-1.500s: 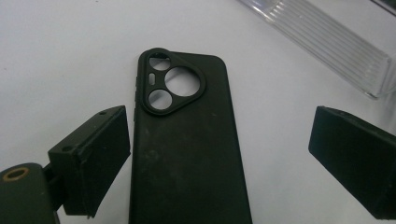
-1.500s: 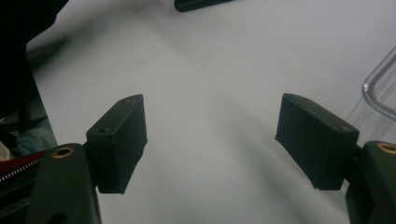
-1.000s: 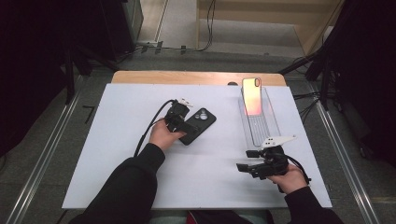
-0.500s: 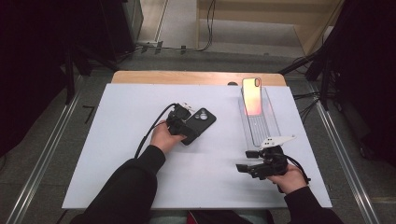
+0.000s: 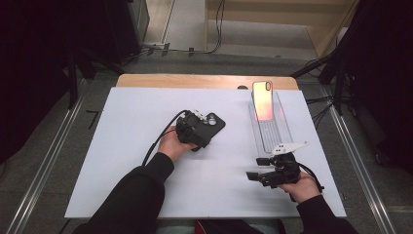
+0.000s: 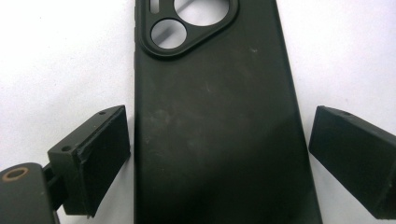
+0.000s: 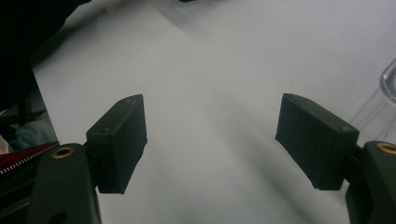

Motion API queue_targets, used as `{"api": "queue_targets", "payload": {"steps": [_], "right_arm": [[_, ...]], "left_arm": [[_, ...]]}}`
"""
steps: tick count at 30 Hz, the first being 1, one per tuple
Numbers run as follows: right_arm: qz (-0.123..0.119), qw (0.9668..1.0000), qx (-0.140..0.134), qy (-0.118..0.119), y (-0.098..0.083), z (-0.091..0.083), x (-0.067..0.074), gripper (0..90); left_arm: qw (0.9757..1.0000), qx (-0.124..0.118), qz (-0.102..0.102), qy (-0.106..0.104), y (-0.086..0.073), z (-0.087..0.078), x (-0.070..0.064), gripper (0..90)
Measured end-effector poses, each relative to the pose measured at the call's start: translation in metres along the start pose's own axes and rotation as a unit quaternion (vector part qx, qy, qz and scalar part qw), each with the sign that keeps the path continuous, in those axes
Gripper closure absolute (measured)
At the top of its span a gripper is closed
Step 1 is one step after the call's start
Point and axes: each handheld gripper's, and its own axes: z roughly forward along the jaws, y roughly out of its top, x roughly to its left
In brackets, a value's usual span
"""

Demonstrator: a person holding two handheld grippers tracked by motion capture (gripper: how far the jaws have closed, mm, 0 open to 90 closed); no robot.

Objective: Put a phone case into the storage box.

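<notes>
Left tongs (image 6: 217, 154) open, jaws either side of the black phone case (image 6: 215, 116), small gaps, not pressing. Case lies flat, back up, mid table (image 5: 122, 146). Right tongs (image 7: 210, 140) open, nothing between them, near clear tray (image 5: 272, 126) holding an orange phone (image 5: 263, 101).

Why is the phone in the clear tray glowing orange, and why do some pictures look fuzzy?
In the high view, the phone leaning in the clear tray mirrors a warm light, so it glows orange, while the room around the table is dark. In the left gripper view, the black phone case is very near and a bit soft. In the right gripper view, the white table looks blurry, with a dark shadow at top left.
</notes>
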Motion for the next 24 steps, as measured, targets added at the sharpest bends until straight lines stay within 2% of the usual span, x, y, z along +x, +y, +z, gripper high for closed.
{"api": "queue_targets", "payload": {"steps": [8, 11, 24], "right_arm": [[0.000, 1.0000, 0.000, -0.002, 0.0000, 0.0000, 0.0002, 22.7], [-0.001, 1.0000, 0.002, -0.002, 0.0000, 0.0002, 0.0004, 22.7], [-0.003, 1.0000, 0.003, -0.003, -0.0007, 0.0002, 0.0005, 22.7]], "left_arm": [[0.9999, 0.002, -0.010, 0.007, 0.0007, -0.0003, -0.0015, 6.8], [0.9998, 0.002, -0.014, 0.012, 0.0006, -0.0022, -0.0028, 12.8], [0.9997, 0.001, -0.022, 0.012, 0.0005, -0.0032, -0.0024, 15.5]]}}
